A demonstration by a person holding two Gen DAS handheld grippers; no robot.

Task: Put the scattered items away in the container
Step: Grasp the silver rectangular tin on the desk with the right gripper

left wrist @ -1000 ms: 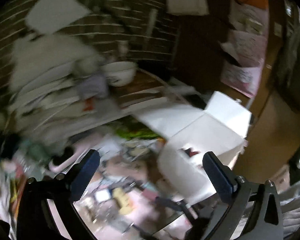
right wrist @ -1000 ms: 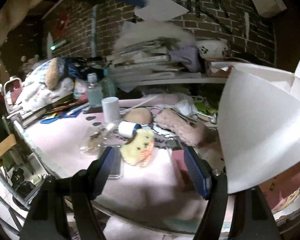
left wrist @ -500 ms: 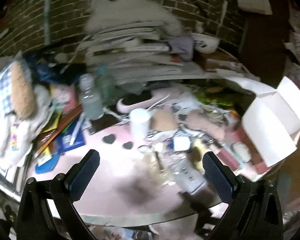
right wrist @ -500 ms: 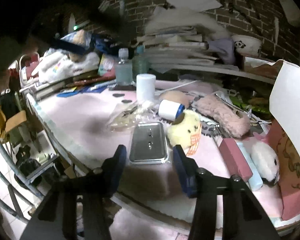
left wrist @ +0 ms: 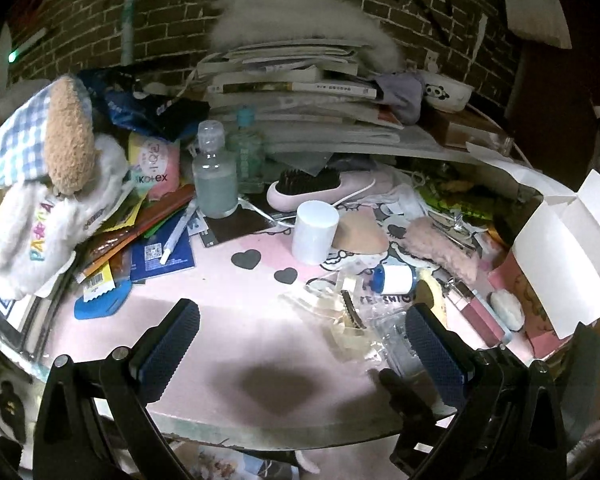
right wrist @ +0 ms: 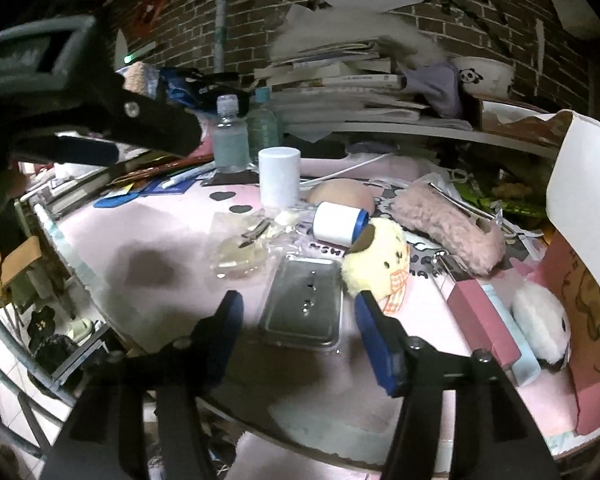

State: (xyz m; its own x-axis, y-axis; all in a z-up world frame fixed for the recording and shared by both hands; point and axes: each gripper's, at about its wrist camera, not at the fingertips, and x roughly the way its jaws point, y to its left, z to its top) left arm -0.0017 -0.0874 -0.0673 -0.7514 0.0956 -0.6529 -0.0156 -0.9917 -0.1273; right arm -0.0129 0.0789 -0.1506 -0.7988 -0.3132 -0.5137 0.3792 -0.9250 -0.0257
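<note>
A cluttered pink surface [right wrist: 172, 236] lies below both grippers. Just ahead of the right gripper [right wrist: 298, 322] a clear plastic case [right wrist: 304, 304] lies flat, its long axis running away from the camera along the line of the fingers and leaning slightly to the right at the far end. The right fingers are spreading apart on either side of the case's near end, and the pads do not press on it. A yellow plush chick [right wrist: 380, 264] crowds the case's far right corner, close to the right-hand finger, and a crinkled clear bag [right wrist: 240, 246] lies near its far left corner. Behind stand a white cylinder [right wrist: 279, 178], a toppled white roll with a blue end [right wrist: 338, 224] and a pink fuzzy pouch [right wrist: 448, 226]. The open white box [left wrist: 560, 256] stands at the right edge of the surface. The left gripper [left wrist: 300, 328] hangs over bare pink surface, fingers spread wide and empty.
</note>
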